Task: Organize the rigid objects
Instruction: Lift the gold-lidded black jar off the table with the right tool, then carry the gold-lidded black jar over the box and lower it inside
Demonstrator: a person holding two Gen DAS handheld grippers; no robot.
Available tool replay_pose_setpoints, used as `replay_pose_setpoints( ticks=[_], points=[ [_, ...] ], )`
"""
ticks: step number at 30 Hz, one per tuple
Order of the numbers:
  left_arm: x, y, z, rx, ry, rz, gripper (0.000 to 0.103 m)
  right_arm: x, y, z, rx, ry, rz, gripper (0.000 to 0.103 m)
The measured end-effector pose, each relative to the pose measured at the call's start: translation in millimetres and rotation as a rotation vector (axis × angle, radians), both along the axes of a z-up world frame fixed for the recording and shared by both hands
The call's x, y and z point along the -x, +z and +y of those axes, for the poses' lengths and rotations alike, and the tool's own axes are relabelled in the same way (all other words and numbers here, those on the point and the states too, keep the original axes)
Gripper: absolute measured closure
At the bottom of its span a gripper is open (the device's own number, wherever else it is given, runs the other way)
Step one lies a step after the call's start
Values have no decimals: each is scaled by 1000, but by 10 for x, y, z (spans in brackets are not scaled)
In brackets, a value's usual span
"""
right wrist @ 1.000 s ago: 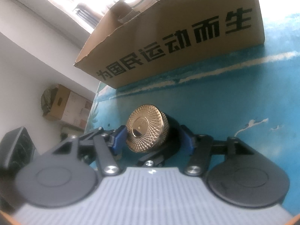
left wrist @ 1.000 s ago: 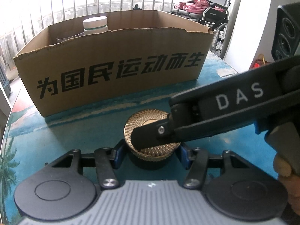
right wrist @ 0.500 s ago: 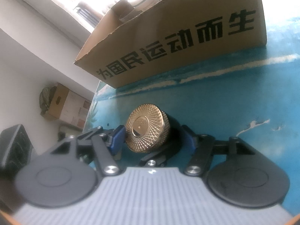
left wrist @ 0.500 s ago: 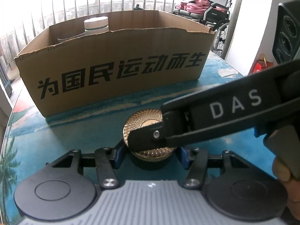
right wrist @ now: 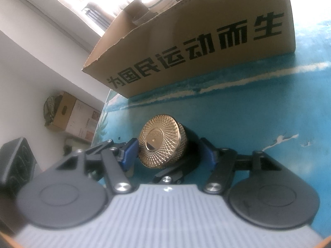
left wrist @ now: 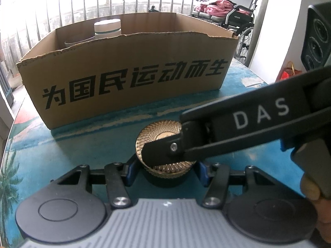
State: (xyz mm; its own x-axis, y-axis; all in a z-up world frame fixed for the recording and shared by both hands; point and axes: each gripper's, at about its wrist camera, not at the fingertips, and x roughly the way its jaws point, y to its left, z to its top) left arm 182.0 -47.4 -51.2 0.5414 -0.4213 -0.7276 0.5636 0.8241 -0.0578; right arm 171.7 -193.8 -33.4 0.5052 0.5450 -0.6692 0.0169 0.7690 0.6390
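A small jar with a gold knurled lid [left wrist: 159,133] and a black body stands on the blue table [left wrist: 62,148] in front of a cardboard box [left wrist: 128,66]. My left gripper [left wrist: 165,170] is shut on the jar, with a blue pad against each side of its body. My right gripper [right wrist: 168,155] comes in from the right and is shut on the same jar [right wrist: 159,142] at the lid. One of its fingers [left wrist: 159,153] lies across the near part of the lid. In the right wrist view a left gripper finger [right wrist: 165,175] shows below the jar.
The box bears black printed characters and holds a white-capped bottle [left wrist: 107,26] and a clear container. A person's hand [left wrist: 310,188] holds the right gripper. Behind the table stand railings and a wheelchair [left wrist: 240,2]. More boxes [right wrist: 72,113] sit off the table's left edge.
The right gripper's finger slid slightly left over the lid and came back. The jar and the left gripper have stayed put.
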Motion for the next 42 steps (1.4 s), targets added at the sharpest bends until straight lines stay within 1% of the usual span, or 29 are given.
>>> replay_pose_setpoints(
  ticks=[16,24,28,33,38,42],
  points=[
    [35,37,-25,5,-5,-17,46,14,11,-78,-3,-8,-16,41],
    [139,197,27,16,-6,-64,46,61,169,-70,12,-11,-49,41],
    [216,342,54,23,-6,-95,46,111,324,-63,23,-9,-84,41],
    [314,619,98,32,-10,-152,46,201,595,-63,33,-10,-142,41],
    [377,997,152,41,-10,-234,46,281,995,-29,56,-4,-229,41],
    [387,1313,191,48,-6,-300,46,270,1345,7,75,10,-299,41]
  ],
)
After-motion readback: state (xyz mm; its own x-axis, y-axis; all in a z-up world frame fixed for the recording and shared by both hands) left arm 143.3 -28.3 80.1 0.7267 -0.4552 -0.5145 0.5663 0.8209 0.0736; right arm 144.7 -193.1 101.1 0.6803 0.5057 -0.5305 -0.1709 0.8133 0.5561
